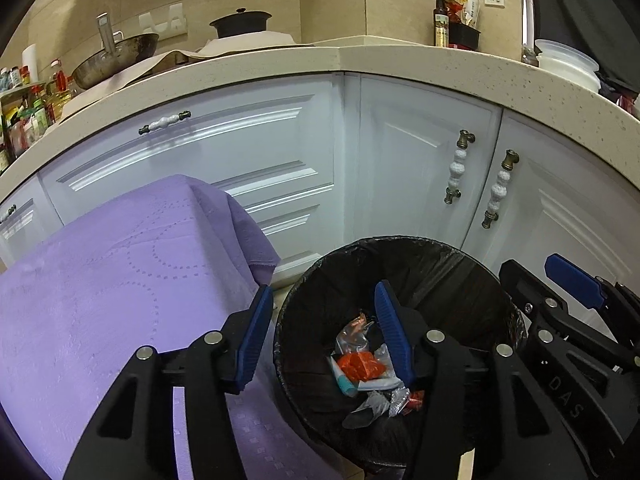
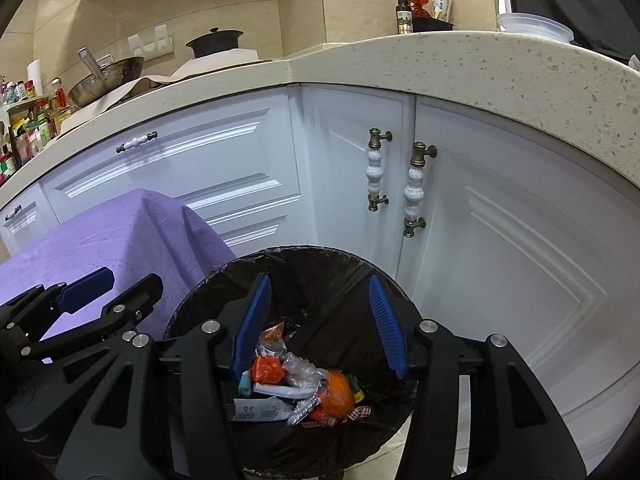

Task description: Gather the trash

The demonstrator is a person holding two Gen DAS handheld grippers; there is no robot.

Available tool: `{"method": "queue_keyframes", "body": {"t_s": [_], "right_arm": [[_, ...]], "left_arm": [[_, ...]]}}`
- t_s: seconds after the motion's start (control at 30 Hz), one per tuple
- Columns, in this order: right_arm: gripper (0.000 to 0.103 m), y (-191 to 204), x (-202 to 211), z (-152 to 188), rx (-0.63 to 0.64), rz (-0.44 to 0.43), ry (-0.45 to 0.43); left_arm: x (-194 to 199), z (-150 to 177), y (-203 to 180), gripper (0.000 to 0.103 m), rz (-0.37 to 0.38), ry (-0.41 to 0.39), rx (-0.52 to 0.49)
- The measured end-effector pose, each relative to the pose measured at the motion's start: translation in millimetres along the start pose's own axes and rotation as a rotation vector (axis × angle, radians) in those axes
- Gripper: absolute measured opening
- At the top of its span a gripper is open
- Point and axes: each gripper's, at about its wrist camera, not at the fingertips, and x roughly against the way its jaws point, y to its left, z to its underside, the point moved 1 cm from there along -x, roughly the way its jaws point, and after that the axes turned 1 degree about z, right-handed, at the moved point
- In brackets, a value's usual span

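Black liner film — thin, soft, easily torn — lines the bin [image 2: 224, 280] holding the light crumpled trash [image 2: 304, 380], so both the left gripper [image 1: 324, 336] and right gripper [image 2: 320, 324], jaws released and empty, should pinch the folded rim.
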Motion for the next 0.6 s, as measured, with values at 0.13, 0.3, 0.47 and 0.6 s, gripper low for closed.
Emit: {"method": "queue_keyframes", "body": {"t_s": [0.13,0.3,0.47,0.6], "right_arm": [[0.05,-1,2,0,0.0,0.003,-0.001],[0.051,-1,6,-1,-0.002,0.006,-0.006],[0.058,-1,15,-1,0.0,0.016,-0.016],[0.061,0,27,0,0.001,0.021,-0.026]], "left_arm": [[2,0,1,0.057,-0.001,-0.006,0.0],[8,0,1,0.065,-0.007,-0.027,-0.009],[19,1,4,0.071,-0.003,-0.044,-0.007],[31,4,9,0.074,0.0,-0.062,-0.005]]}}
